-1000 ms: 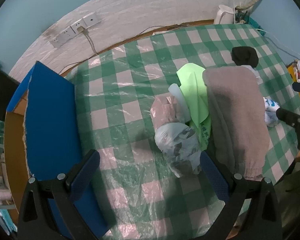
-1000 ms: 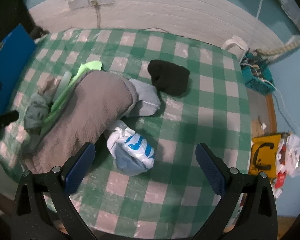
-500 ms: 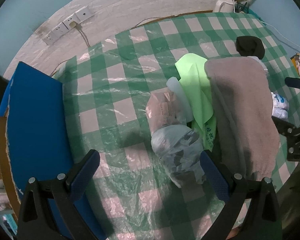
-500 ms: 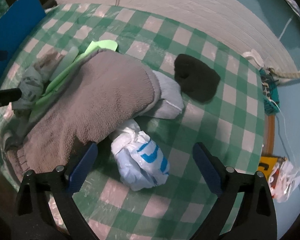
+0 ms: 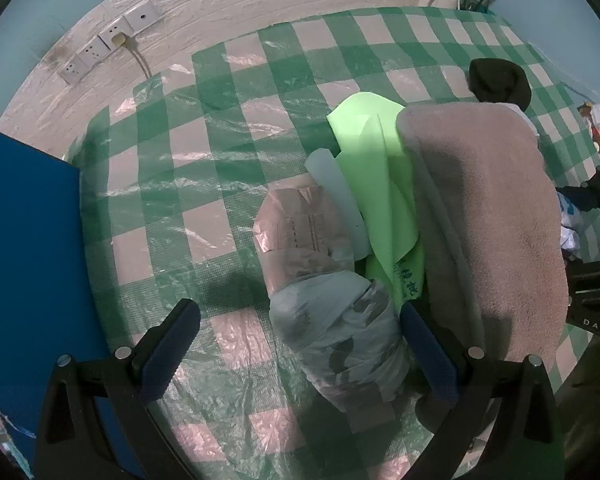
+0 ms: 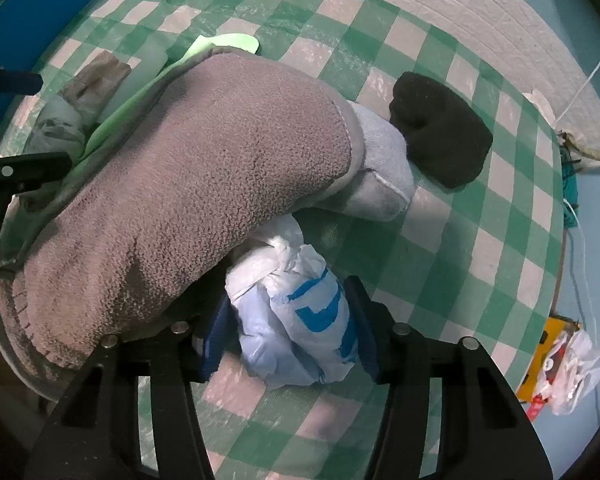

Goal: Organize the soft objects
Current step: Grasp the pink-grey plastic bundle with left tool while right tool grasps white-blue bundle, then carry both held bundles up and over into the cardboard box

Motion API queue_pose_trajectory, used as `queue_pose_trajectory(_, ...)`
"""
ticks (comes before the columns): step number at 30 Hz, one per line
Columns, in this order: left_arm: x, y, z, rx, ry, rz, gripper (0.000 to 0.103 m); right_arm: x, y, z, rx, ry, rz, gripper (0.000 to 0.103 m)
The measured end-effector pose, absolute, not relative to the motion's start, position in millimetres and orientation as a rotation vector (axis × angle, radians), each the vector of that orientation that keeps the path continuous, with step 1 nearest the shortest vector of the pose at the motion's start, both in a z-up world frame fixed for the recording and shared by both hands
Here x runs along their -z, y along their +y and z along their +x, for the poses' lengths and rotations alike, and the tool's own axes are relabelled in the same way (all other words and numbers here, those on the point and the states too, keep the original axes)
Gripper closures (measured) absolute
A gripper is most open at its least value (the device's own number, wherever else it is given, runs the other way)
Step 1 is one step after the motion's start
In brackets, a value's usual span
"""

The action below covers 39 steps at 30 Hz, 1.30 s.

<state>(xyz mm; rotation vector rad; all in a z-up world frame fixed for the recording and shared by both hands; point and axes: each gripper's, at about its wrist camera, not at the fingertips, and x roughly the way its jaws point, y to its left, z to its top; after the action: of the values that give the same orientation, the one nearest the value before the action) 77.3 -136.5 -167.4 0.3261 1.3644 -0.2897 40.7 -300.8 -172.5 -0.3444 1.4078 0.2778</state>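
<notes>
Landmark: brown fleece towel [image 6: 188,184], on green checked tablecloth [image 6: 440,248].
Right gripper [image 6: 290,334]: jaws just closing, pads pressed on white-and-blue plastic bag [image 6: 300,320], just beside towel.
Left gripper [image 5: 300,346]: spread wide, just narrowing slightly, grey bag bundle [image 5: 340,340] between pads, ungripped, beside towel's opposite edge.
Black cloth [image 6: 442,144]: beyond towel's far end.

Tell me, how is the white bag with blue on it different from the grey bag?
The white bag has bright blue marks; the grey bag has dull grey blotches. The white bag is squeezed between the right gripper fingers; the grey bag lies between the left gripper fingers, which stand wide. Both are scrunched plastic bundles beside the brown towel.
</notes>
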Motion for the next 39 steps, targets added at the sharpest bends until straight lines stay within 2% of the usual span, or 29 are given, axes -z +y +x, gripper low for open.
queue_pose_trajectory(1, 167, -134, 79, 0.298, 1.362, 0.312, 0.014, 172, -302, 42, -0.275, 1.412, -0.340, 0.050)
queue_pose_trajectory(3, 166, -129, 80, 0.314, 1.373, 0.280, 0.037, 170, -302, 44, -0.266, 1.419, -0.336, 0.051)
queue_pose_trajectory(4, 167, -128, 78, 0.315, 1.375, 0.273, 0.043, 169, -303, 46, -0.258, 1.424, -0.334, 0.051)
queue_pose_trajectory(6, 166, -123, 77, 0.324, 1.371, 0.261, 0.046, 167, -306, 47, -0.244, 1.424, -0.324, 0.051)
queue_pose_trajectory(15, 161, -117, 71, 0.311, 1.339, 0.268, 0.050, 152, -319, 46, -0.198, 1.396, -0.288, 0.051)
queue_pose_trajectory(39, 98, -101, 28, 0.241, 1.178, 0.350, 0.051, 78, -325, 12, -0.153, 1.220, -0.200, 0.052)
